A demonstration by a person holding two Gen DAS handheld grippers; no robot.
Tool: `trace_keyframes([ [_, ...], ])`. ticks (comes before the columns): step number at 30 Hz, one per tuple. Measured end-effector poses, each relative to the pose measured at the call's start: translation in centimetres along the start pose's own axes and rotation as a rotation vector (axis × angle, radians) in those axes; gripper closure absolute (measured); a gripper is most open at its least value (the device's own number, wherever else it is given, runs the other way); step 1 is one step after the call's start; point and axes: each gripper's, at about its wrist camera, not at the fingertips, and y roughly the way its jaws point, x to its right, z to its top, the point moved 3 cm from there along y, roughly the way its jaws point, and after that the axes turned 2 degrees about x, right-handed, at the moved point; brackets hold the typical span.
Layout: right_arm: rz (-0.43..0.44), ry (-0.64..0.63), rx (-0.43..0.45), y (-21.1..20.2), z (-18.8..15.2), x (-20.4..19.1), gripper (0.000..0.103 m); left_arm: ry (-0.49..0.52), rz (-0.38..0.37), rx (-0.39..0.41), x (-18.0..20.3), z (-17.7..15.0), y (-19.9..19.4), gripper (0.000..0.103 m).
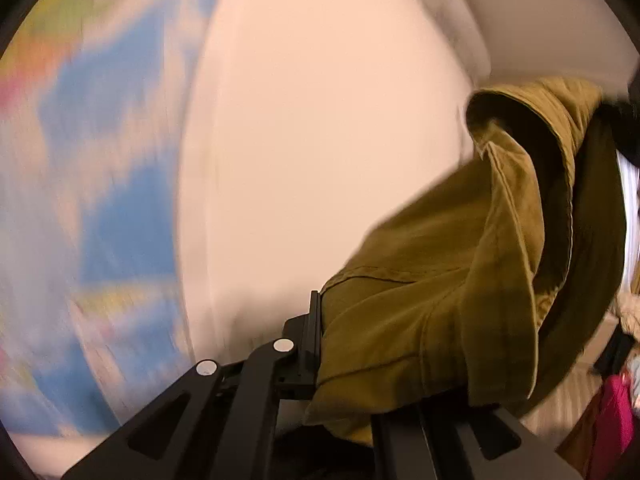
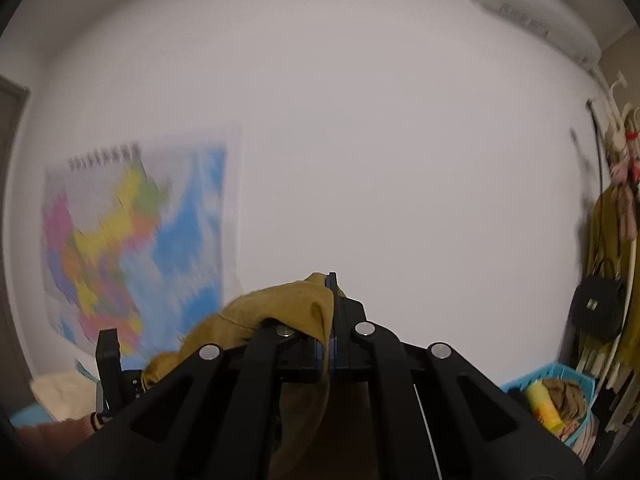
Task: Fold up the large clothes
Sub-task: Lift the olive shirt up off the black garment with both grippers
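Seemingly mid-lift, the left claw gripped the olive garment, which hung rightward of the blurred wall map; from the right wrist, the right claw pinched another edge beside that map; holding both edges level and taut would likely square the fold.
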Motion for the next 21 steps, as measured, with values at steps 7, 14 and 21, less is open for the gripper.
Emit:
trace_keyframes([
  [7,0.109,-0.005,0.065,-9.9,4.0,-2.5,0.101,0.151,0.091,0.175,1.4,8.6,-16.7,0.101],
  [14,0.335,0.011,0.066,-17.0,2.3,-7.8,0.101,0.315,0.319,0.158,5.3,9.6,-29.6,0.101],
  [21,0.536,0.091,0.002,-15.1,-1.2,-11.1,0.101,0.402,0.526,0.103,6.0,9.1,-36.4,0.1],
])
